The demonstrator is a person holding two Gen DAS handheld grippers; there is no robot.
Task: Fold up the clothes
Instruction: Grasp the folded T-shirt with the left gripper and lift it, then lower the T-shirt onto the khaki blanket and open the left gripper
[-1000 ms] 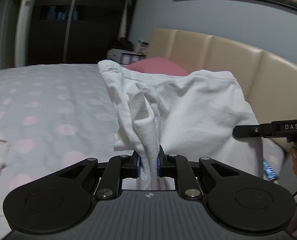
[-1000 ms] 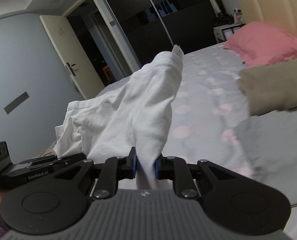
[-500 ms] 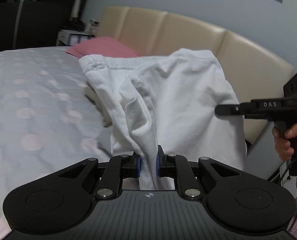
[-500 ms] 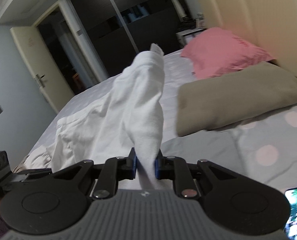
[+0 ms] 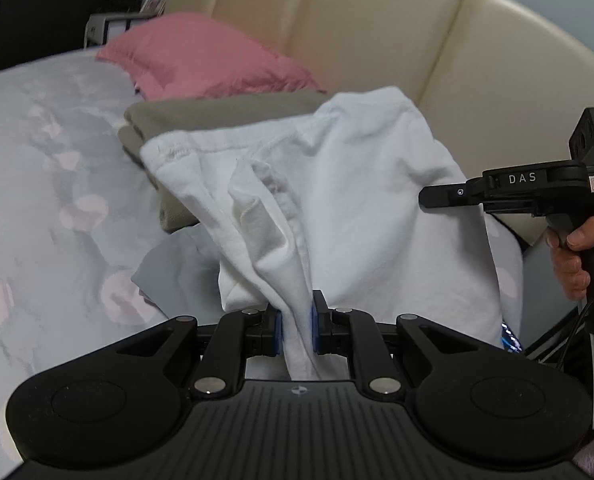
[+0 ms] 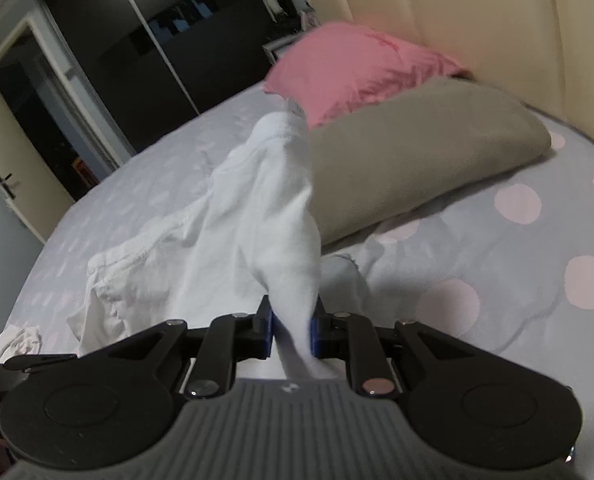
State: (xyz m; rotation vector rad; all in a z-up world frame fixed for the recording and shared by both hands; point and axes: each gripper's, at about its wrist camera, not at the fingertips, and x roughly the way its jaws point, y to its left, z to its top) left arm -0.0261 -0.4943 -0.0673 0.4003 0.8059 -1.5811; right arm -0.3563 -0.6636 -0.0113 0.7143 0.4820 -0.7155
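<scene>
over one bed (image 6: 497,240), two pillows, two grippers clamp one white garment (image 5: 357,208).

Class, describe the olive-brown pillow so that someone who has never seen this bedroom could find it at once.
Start at the cream padded headboard at the head of the spotted bed. Two pillows lie against it; the olive-brown pillow is the nearer one, in front of the pink pillow. Its dull, plain colour sets it apart from the pink one and the white garment.
</scene>
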